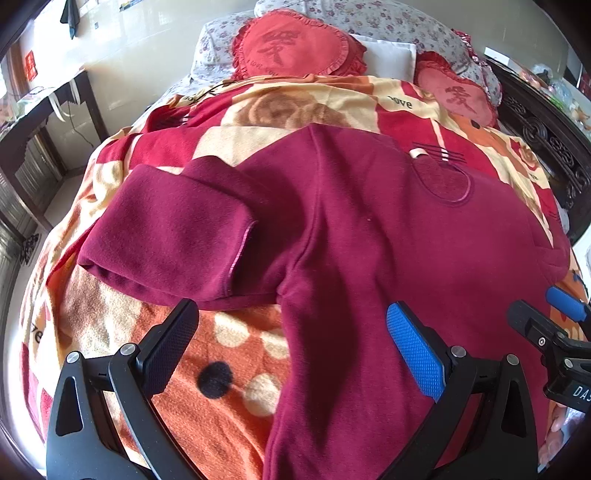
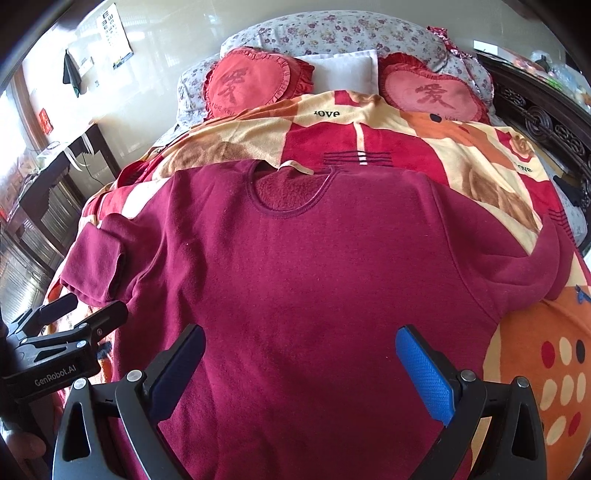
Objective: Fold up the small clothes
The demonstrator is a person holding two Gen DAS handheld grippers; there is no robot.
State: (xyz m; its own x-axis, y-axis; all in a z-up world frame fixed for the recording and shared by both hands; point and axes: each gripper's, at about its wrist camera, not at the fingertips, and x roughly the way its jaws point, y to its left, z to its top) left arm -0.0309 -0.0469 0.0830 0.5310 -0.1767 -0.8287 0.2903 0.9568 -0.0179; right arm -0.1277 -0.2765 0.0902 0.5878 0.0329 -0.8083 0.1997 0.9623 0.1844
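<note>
So the maroon fleece sweatshirt (image 2: 303,280) is lying face up and spread flat on the bed's patterned blanket (image 2: 406,144), neckline (image 2: 291,192) pointing toward the two red heart-shaped cushions (image 2: 251,83) up by the floral pillows (image 2: 332,33). Its sleeve on the left side (image 1: 173,236) is sitting doubled back on itself, cuff edge showing, while the other sleeve (image 2: 546,266) is trailing off toward the blanket's orange spotted patch.

The left hand-held gripper (image 1: 291,339) is hovering wide open over the spot where that folded sleeve meets the body, holding nothing. The right hand-held gripper (image 2: 301,363) is also gaping open, empty, hanging above the lower middle of the sweatshirt. Each one is peeking into the edge of the other's camera view, so they're sitting just beside each other.
</note>
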